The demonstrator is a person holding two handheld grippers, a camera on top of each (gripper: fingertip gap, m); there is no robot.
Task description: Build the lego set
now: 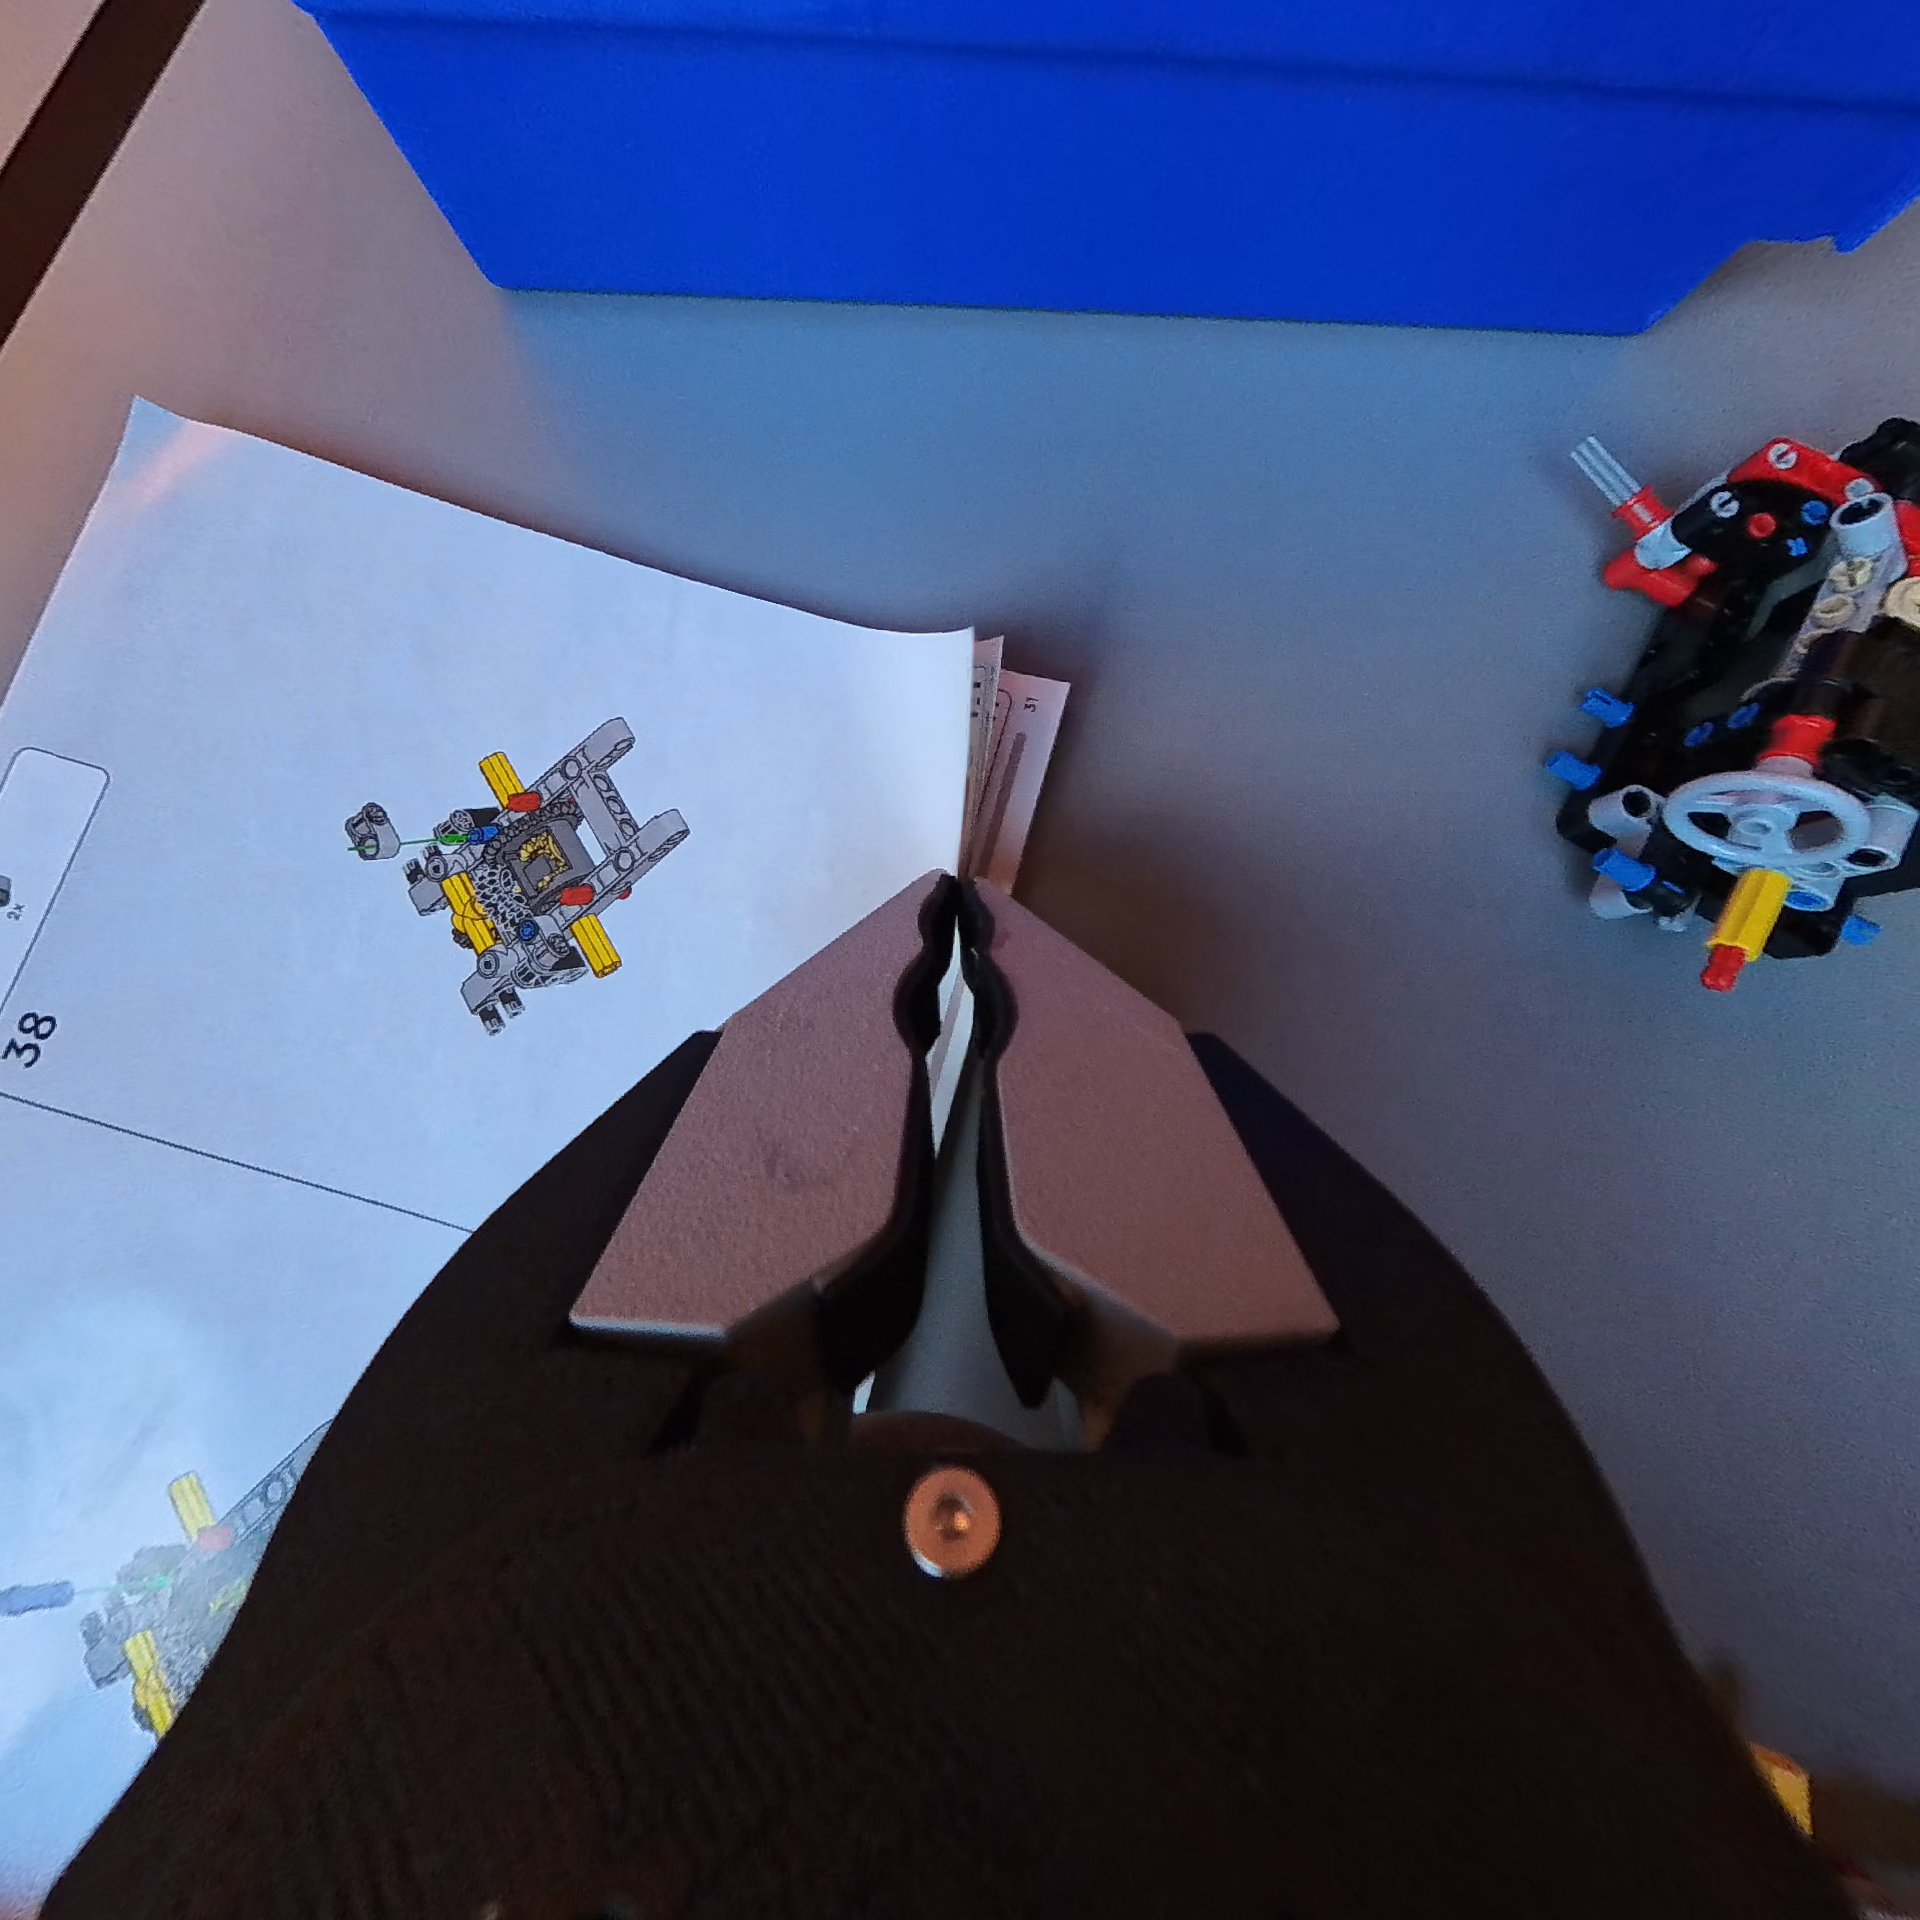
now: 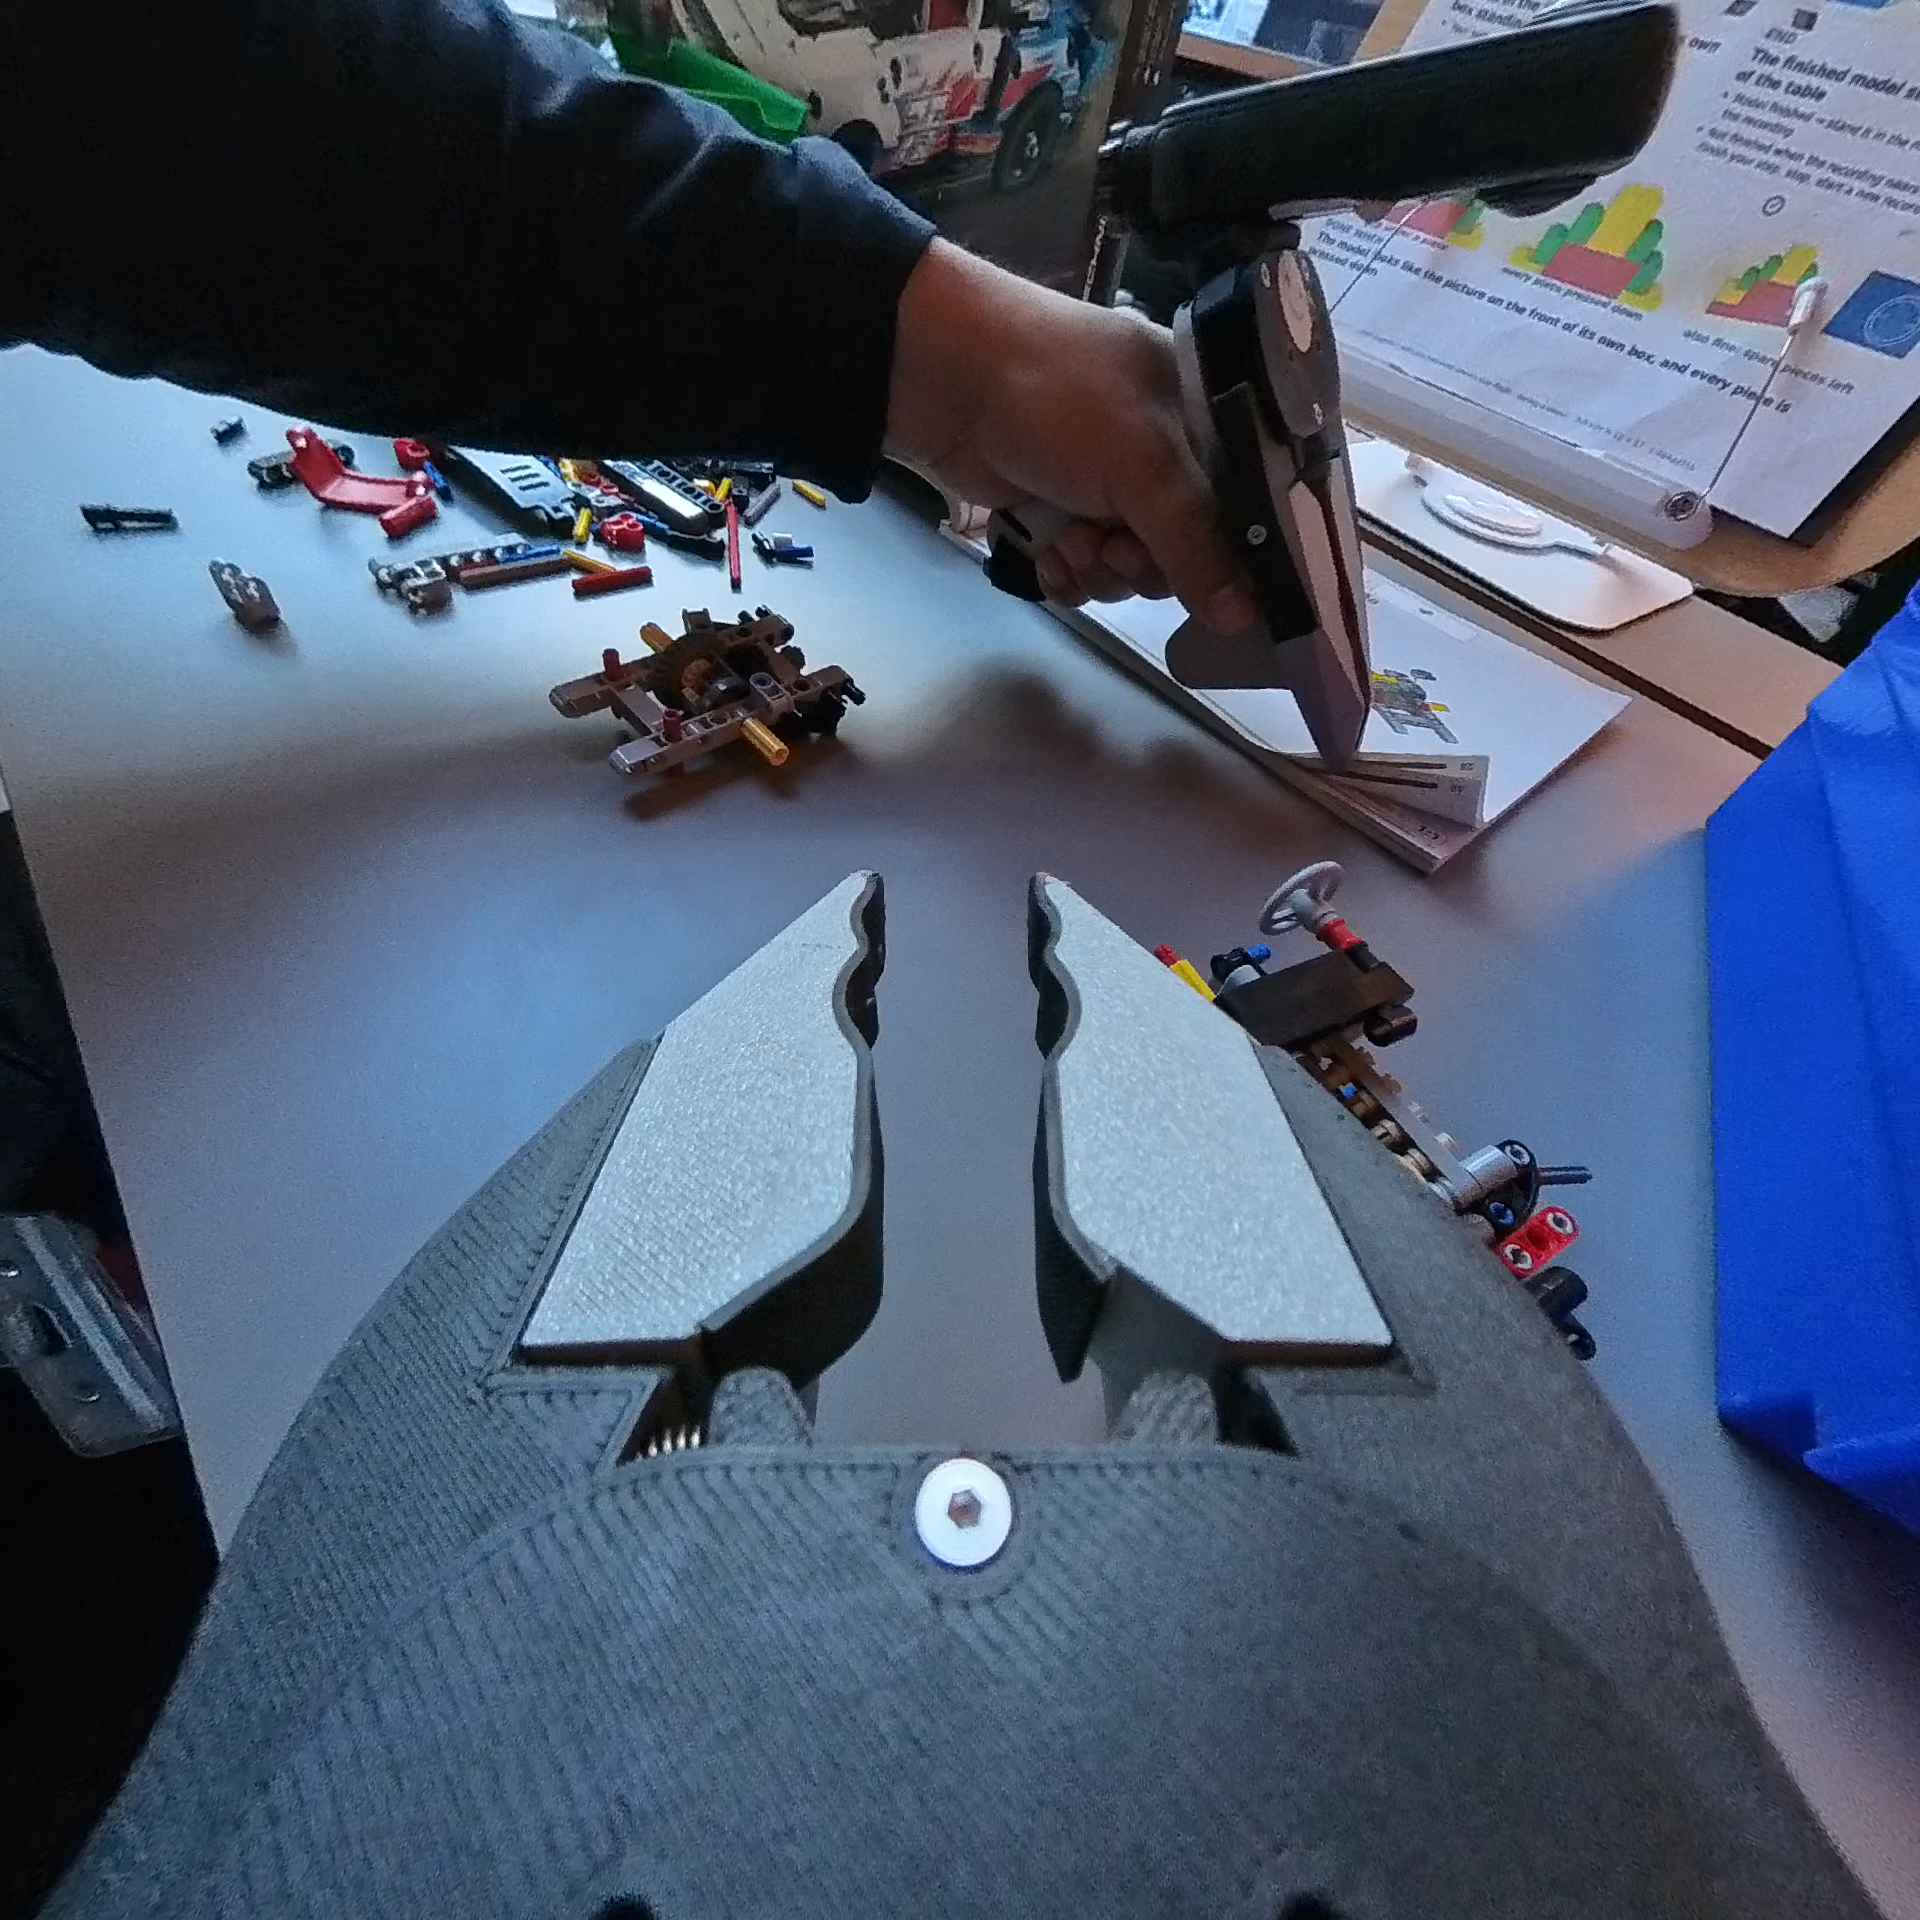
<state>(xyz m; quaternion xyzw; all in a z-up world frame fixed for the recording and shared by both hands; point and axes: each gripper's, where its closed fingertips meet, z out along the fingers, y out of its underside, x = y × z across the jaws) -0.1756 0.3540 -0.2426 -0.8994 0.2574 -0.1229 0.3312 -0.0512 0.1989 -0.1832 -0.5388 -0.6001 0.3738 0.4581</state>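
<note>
My left gripper (image 1: 956, 896) is shut on the edge of a page of the open instruction booklet (image 1: 520, 665); white paper shows between its pads. The right wrist view shows the same gripper (image 2: 1340, 750) with its tips at the lifted pages of the booklet (image 2: 1507, 717). My right gripper (image 2: 956, 894) is open and empty above the bare table (image 2: 520, 935). A black, red and grey model with a grey steering wheel (image 1: 1766, 707) stands right of the booklet; it also shows beside my right finger (image 2: 1320, 997). A grey frame assembly with yellow axles (image 2: 717, 696) lies farther off.
A blue bin (image 1: 1143, 156) stands behind the booklet and shows at the right edge (image 2: 1829, 1039). Several loose pieces (image 2: 571, 509) lie at the far left. A person's hand and dark sleeve (image 2: 1039, 436) hold the left gripper. A printed sheet on a stand (image 2: 1714, 208) is at the back right. About 20 centimetres separates my left fingertips from my right.
</note>
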